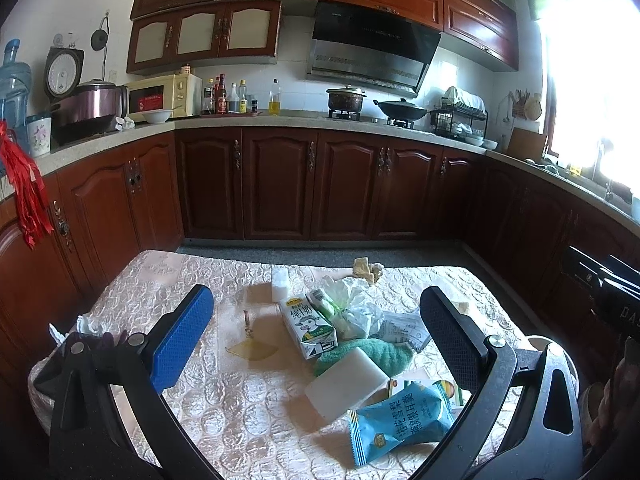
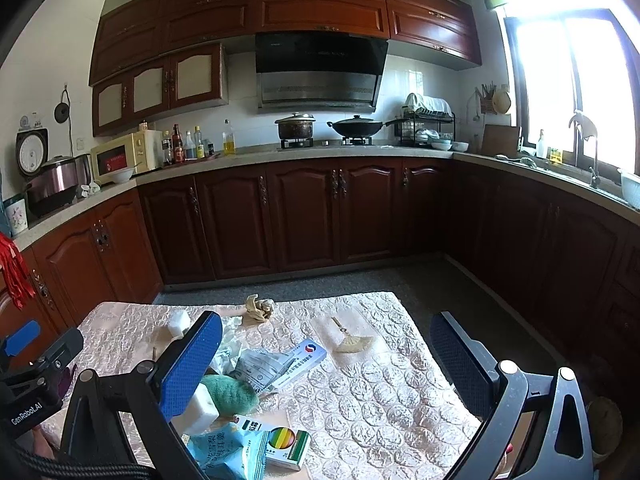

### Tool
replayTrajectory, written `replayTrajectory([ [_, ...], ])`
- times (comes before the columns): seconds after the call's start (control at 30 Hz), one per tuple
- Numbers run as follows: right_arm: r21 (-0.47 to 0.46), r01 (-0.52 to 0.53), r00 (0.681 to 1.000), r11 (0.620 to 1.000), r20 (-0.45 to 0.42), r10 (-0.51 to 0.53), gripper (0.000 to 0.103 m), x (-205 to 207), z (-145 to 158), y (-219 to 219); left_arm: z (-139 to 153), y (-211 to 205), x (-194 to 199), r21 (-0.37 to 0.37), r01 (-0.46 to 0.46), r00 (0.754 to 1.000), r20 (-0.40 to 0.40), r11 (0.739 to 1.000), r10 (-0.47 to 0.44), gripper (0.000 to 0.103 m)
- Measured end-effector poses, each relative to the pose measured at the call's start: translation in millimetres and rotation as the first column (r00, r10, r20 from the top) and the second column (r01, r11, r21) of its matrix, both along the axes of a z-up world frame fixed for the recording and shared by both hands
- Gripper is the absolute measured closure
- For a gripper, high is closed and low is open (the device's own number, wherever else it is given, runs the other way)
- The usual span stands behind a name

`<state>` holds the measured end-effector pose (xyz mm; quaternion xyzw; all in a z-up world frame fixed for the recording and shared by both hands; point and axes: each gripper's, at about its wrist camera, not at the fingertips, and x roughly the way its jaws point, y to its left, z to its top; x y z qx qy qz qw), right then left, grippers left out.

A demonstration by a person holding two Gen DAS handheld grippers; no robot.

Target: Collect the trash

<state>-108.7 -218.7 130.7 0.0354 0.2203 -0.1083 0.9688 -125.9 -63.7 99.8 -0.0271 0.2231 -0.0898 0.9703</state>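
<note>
Here your left gripper [image 1: 316, 344] hangs above the table covered in a cream quilted cloth [image 1: 248, 412], its blue-padded fingers [image 1: 182, 340] spread wide with nothing between them. Going from the left in that view, a crumpled white tissue [image 1: 86, 326] lies at the table's left edge, then a flat yellowish fan-shaped scrap [image 1: 252, 350] on the bare cloth. Next comes a small white cube-like block [image 1: 281, 284] toward the far side, and in front of it a white and green milk carton [image 1: 308, 326] lying on its side, touching a crumpled white plastic bag [image 1: 356, 308]. A crumpled beige paper wad [image 1: 368, 269] sits at the far edge. Nearer you, a green knitted cloth [image 1: 380, 354] lies under a white rectangular foam block [image 1: 346, 384], and a blue snack wrapper with white lettering [image 1: 400, 424] lies just in front of that block, overlapping a white and green box [image 1: 424, 390]. A printed paper leaflet [image 1: 404, 330] lies beside the bag.

Your right gripper [image 2: 326, 364] hovers over the same table, likewise spread and empty. In its view the trash pile sits at the lower left, by its left finger [image 2: 190, 364]; a long white medicine box with a red and blue logo [image 2: 300, 360] rests against the leaflet, and a second fan-shaped scrap [image 2: 354, 342] lies apart on open cloth toward the middle.
</note>
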Motion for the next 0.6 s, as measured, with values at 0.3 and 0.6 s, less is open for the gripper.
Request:
replayTrajectory([
  [0.3,-0.015,-0.002,1.0,1.0,-0.014,0.001,0.0,-0.2,-0.1,0.9,-3.8,-5.3,1.1,0.007,0.002,1.0,-0.006,1.0,-0.001,0.0],
  [0.6,-0.017,0.002,1.0,1.0,-0.025,-0.002,0.0,-0.2,0.0,-0.6,-4.3,-5.1,1.0,0.008,0.002,1.0,-0.006,1.0,-0.002,0.0],
])
